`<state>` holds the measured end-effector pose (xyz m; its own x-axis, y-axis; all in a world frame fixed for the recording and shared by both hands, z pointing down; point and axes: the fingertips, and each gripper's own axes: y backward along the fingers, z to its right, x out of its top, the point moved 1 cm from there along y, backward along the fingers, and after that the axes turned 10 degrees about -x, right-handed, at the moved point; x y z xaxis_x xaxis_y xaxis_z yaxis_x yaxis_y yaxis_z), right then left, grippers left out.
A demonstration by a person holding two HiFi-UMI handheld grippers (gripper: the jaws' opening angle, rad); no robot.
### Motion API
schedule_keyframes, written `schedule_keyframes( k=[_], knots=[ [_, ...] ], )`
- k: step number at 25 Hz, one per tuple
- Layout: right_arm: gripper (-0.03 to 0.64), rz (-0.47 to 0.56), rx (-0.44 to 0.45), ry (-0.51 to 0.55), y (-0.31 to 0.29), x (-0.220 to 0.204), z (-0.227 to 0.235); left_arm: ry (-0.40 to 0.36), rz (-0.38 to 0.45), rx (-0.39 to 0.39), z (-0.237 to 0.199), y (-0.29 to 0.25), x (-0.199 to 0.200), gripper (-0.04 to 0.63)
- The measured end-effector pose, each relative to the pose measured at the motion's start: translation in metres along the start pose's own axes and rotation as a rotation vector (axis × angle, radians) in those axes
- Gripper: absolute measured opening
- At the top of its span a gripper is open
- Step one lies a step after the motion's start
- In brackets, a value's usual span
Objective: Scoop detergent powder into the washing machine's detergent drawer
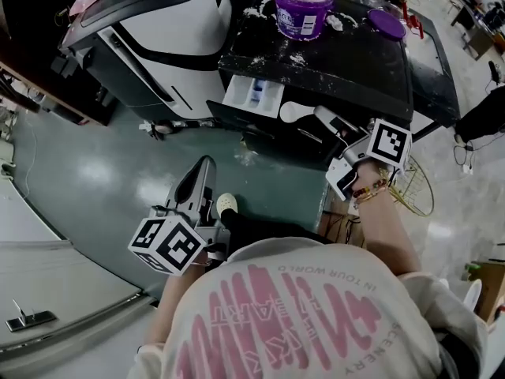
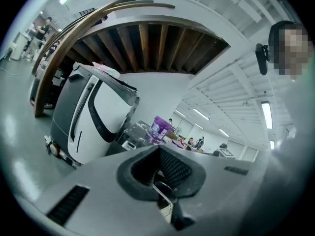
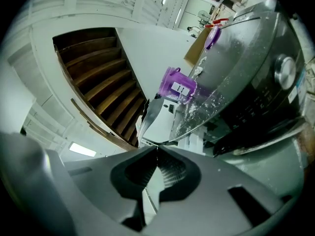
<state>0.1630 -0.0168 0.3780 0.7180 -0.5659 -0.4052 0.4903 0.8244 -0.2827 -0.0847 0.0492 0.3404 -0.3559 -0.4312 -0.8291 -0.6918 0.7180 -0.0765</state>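
Observation:
A purple detergent tub (image 1: pixel 302 6) stands uncapped on the black washing machine top (image 1: pixel 363 69), with its lid (image 1: pixel 387 24) to the right. The white detergent drawer (image 1: pixel 254 95) is pulled out at the machine's front left. My right gripper (image 1: pixel 322 117) is shut on the handle of a white scoop (image 1: pixel 294 112), whose bowl hovers just right of the drawer. In the right gripper view the handle (image 3: pixel 152 183) runs between the shut jaws (image 3: pixel 157 149), and the tub (image 3: pixel 177 87) lies ahead. My left gripper (image 1: pixel 207 163) hangs low over the floor, shut and empty (image 2: pixel 158 147).
White powder is spilled across the machine top around the tub. A white and black appliance (image 1: pixel 166 30) stands left of the washer. Green floor (image 1: pixel 102 172) lies below the left gripper. A wire rack (image 1: pixel 418 188) sits right of my right wrist.

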Motion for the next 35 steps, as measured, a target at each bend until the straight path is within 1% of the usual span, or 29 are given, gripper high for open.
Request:
schedule_keyframes(
  k=[3, 8, 13, 18, 21, 25, 28, 31, 35],
  knots=[
    [0.002, 0.003, 0.0, -0.017, -0.007, 0.0, 0.002, -0.008, -0.006, 0.003, -0.006, 0.0, 0.005, 0.0],
    [0.002, -0.001, -0.011, -0.006, -0.025, -0.002, 0.0, -0.005, -0.008, -0.011, -0.023, -0.008, 0.016, 0.002],
    [0.003, 0.004, -0.058, -0.008, -0.045, 0.001, 0.004, 0.006, -0.019, -0.053, -0.043, -0.026, 0.03, 0.0],
    [0.003, 0.02, -0.104, -0.017, -0.068, 0.001, 0.006, 0.038, -0.045, -0.1, -0.065, -0.043, 0.038, 0.002],
    [0.002, 0.022, -0.126, -0.008, -0.083, 0.001, 0.004, 0.049, -0.054, -0.116, -0.079, -0.052, 0.047, 0.002],
    [0.002, 0.016, -0.144, -0.046, -0.105, -0.007, 0.005, 0.063, -0.072, -0.14, -0.097, -0.063, 0.056, 0.001],
    [0.002, 0.015, -0.165, -0.047, -0.119, -0.009, 0.008, 0.06, -0.082, -0.144, -0.11, -0.067, 0.062, 0.002],
    [0.002, 0.01, -0.177, -0.058, -0.134, -0.014, 0.009, 0.068, -0.083, -0.131, -0.127, -0.065, 0.068, 0.002],
    [0.002, -0.002, -0.205, -0.022, -0.151, -0.018, 0.012, 0.085, -0.081, -0.115, -0.146, -0.064, 0.073, 0.002]
  ],
)
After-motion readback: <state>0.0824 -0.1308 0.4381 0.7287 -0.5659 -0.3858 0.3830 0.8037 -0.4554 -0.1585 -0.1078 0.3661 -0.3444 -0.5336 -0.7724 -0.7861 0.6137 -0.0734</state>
